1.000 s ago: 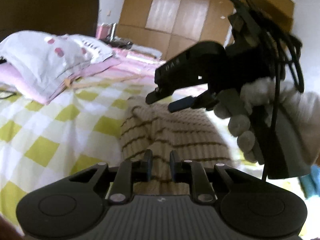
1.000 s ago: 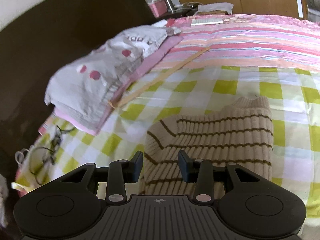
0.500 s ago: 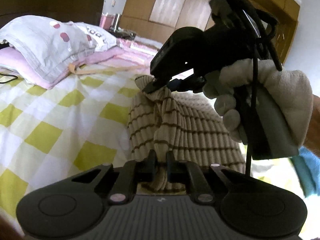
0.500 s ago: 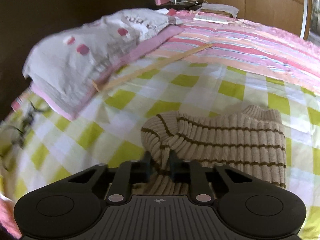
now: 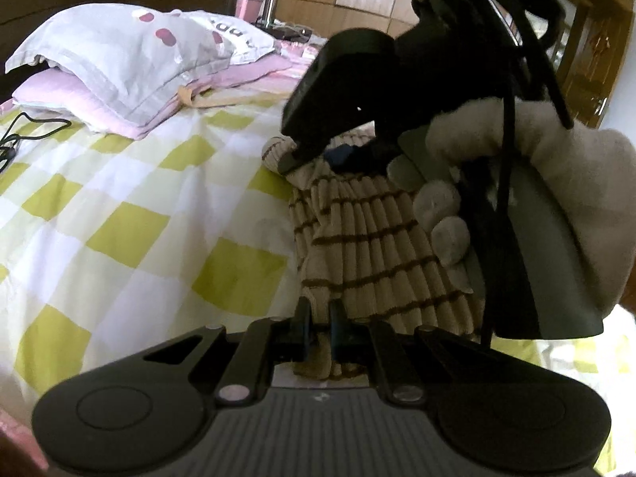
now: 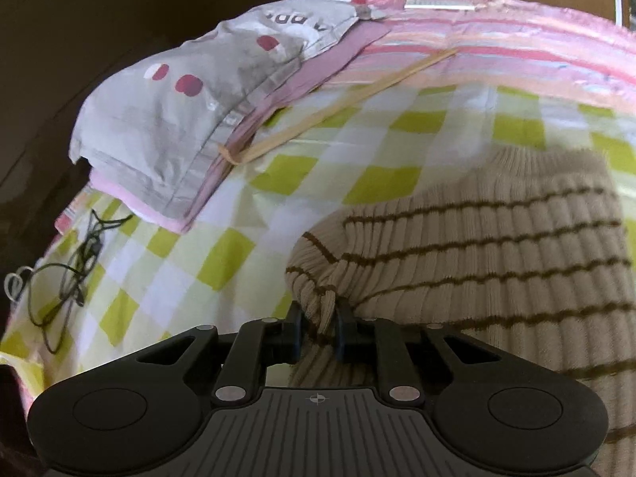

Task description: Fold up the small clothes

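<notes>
Both grippers have come down onto the striped sweater [image 6: 497, 254] since the earlier frames, when their jaws hung over it with nothing between them. On the near edge, the left gripper [image 5: 318, 324] is pressed together on a bunched fold of knit, and the right gripper [image 6: 318, 328], whose jaws have just been closing, pinches a ridge of the ribbed cloth at the rounded corner further up the same side. The sweater lies on the checked bedspread [image 5: 131, 230], its long axis running away from the left gripper toward the right one, so the coming fold looks to turn on both carrying that held edge together across the body. Only the left view shows the gloved hand [image 5: 536, 183] holding the right gripper above the knit; only the right view shows the sweater's broad flat spread, the pillow [image 6: 190, 119] and the cable [image 6: 67, 274] well apart from it.
</notes>
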A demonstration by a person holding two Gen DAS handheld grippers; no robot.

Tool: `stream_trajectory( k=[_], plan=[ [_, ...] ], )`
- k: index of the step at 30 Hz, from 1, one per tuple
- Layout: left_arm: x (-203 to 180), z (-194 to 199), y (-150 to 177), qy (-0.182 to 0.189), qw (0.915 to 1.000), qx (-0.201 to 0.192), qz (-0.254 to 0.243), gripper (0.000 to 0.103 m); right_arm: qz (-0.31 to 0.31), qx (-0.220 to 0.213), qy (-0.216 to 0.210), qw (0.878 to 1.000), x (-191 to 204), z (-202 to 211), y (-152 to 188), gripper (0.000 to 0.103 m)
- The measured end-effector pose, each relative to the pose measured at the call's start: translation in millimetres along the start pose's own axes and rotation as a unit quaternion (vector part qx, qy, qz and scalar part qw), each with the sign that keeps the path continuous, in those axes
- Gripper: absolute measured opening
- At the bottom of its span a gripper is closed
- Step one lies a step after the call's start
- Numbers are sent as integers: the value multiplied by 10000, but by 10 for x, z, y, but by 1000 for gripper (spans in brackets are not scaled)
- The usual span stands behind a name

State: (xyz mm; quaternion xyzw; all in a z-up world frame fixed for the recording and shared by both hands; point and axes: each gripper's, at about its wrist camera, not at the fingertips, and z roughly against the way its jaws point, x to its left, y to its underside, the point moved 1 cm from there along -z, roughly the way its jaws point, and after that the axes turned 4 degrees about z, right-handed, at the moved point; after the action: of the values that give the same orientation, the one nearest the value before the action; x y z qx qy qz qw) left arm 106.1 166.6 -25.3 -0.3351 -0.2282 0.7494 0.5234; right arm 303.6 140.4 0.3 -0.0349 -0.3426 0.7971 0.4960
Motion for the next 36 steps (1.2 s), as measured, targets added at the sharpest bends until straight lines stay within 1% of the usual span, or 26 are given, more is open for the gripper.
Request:
stream_trajectory(
  k=[1,4,5,8,10,12,14,16,19,21,24,25,27,28,29,30,33,36],
  plan=[
    [2,-9,4,-19,10000,19,7,16,20,4,-27,10000,11,-18,3,22],
    [26,6,4,35,9999,3,100,16,105,62,-91,9999,44,-24,-2,24],
    [41,18,-1,76,9998,-6,160,16,48,61,-134,9999,35,8,-8,28],
    [71,58,-25,124,9994,-69,302,16,-136,-83,-339,9993,-23,225,-25,28],
    [65,133,-50,96,9992,-219,319,17,-108,-240,-386,9989,-53,412,-29,29],
    [46,226,-75,91,9987,-413,283,16,-2,-402,-338,9986,-94,622,-14,29],
    [-6,310,-143,108,9978,-630,177,16,126,-564,-199,9981,-166,834,13,32],
    [-76,349,-241,163,9966,-800,65,16,163,-688,-112,9974,-277,1034,68,33],
    [-174,274,-428,252,9956,-902,-100,16,178,-744,30,9971,-435,1223,174,35],
    [-201,134,-540,306,9955,-887,-126,16,229,-734,193,9969,-531,1281,270,40],
    [-173,-142,-631,342,9969,-706,5,16,322,-686,508,9958,-664,1313,439,45],
    [-152,-193,-612,277,9977,-618,13,16,343,-660,604,9954,-701,1301,488,48],
    [-112,-343,-565,11,9992,-401,-77,17,309,-573,711,9953,-771,1238,563,51],
    [-93,-389,-539,-114,9993,-341,-142,17,231,-539,678,9960,-819,1212,603,54],
    [-71,-396,-485,-195,9991,-310,-190,23,151,-508,627,9966,-856,1184,626,56],
    [-34,-409,-464,-253,9991,-276,-206,23,77,-487,573,9971,-892,1165,647,58],
    [73,-429,-467,-180,9996,-194,46,25,-110,-535,389,9977,-966,1158,695,61],
    [69,-358,-492,-63,9995,-299,114,25,-399,-455,115,9981,-1054,1165,810,63]
  ],
)
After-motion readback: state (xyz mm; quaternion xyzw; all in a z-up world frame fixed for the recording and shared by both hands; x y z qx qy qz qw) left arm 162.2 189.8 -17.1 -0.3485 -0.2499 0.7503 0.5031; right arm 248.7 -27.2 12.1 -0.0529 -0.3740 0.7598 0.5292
